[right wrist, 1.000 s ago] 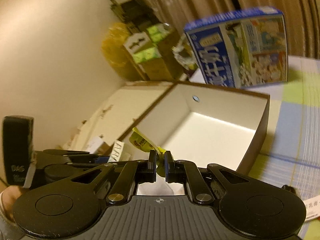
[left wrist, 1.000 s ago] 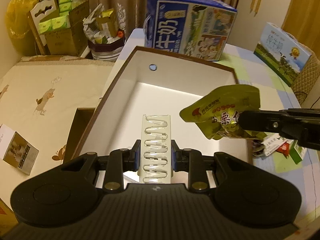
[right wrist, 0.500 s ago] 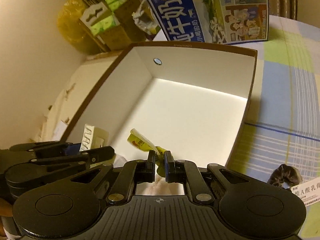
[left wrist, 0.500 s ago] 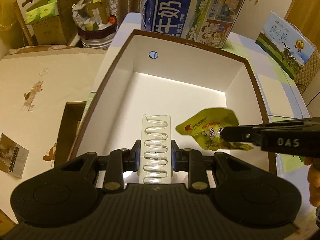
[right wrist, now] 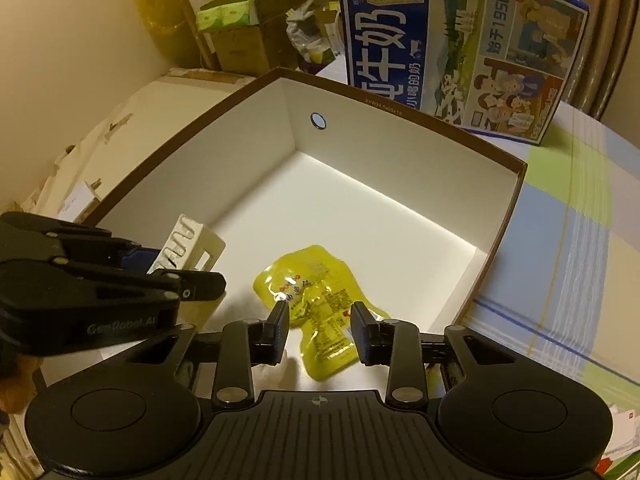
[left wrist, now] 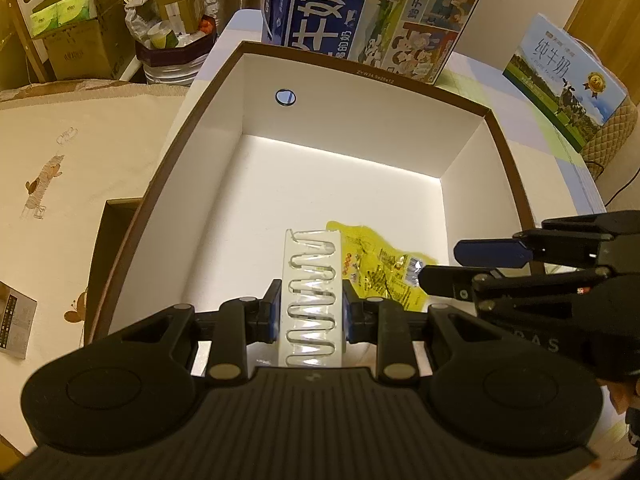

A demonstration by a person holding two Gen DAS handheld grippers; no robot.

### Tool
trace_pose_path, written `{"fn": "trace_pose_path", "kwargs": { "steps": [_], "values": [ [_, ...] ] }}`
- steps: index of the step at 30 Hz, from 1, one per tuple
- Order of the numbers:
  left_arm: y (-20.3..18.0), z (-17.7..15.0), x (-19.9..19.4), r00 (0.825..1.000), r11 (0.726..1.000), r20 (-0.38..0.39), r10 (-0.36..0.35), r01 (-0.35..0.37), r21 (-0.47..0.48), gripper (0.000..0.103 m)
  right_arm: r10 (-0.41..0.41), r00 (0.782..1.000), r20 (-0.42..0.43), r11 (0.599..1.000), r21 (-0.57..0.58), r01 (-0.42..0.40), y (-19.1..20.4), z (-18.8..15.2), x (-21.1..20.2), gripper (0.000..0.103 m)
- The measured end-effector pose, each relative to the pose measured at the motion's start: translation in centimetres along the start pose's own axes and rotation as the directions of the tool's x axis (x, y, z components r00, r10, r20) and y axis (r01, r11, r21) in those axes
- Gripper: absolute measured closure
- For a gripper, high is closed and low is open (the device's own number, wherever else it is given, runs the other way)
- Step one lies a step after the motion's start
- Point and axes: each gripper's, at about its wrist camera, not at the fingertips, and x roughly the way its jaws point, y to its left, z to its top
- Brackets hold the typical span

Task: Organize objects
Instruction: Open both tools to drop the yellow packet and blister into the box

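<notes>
A brown-rimmed box (left wrist: 360, 76) (right wrist: 400, 114) with white inside walls stands on the table. My left gripper (left wrist: 310, 314) is shut on a clear plastic blister pack (left wrist: 312, 280) (right wrist: 188, 246), held low inside the box near its front. A yellow snack pouch (right wrist: 316, 300) (left wrist: 380, 268) lies flat on the box floor. My right gripper (right wrist: 320, 330) hovers just above the pouch's near end, its jaws opening, and the pads do not press on the pouch. In the left wrist view my right gripper (left wrist: 476, 264) enters from the right.
A big blue milk carton case (left wrist: 368, 12) (right wrist: 460, 44) stands right behind the box. A lighter blue milk case (left wrist: 564, 80) sits at the far right. Cardboard boxes with green packs (left wrist: 68, 20) and a bin of rubbish (left wrist: 172, 44) are at the far left.
The right gripper came down into the box and opened, and the yellow pouch now lies on the floor. The left gripper sank lower with the blister pack in it.
</notes>
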Motion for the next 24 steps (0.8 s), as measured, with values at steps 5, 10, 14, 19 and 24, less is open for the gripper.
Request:
{"fn": "trace_pose_path", "kwargs": {
  "steps": [5, 10, 14, 19, 24],
  "values": [
    [0.1, 0.5, 1.1, 1.000, 1.000, -0.026, 0.006, -0.007, -0.020, 0.079, -0.004, 1.000, 0.003, 1.000, -0.002, 0.004, 0.0, 0.3, -0.3, 0.070],
    [0.0, 0.8, 2.3, 0.999, 1.000, -0.047, 0.009, -0.010, -0.022, 0.079, -0.005, 1.000, 0.003, 1.000, -0.012, 0.005, 0.2, 0.1, -0.5, 0.069],
    [0.1, 1.0, 3.4, 0.998, 0.999, -0.066, 0.018, -0.020, -0.037, 0.079, -0.006, 1.000, 0.004, 1.000, -0.019, 0.006, 0.3, 0.0, -0.4, 0.069],
    [0.3, 1.1, 4.3, 0.997, 0.998, -0.078, 0.019, -0.024, -0.061, 0.079, -0.004, 1.000, 0.006, 0.999, -0.033, 0.005, 0.5, -0.2, -0.4, 0.068],
    [0.3, 1.3, 4.5, 0.996, 0.998, -0.086, 0.027, -0.032, -0.061, 0.074, 0.008, 1.000, 0.002, 0.999, -0.041, -0.008, 0.7, -0.5, -0.5, 0.066]
  ]
}}
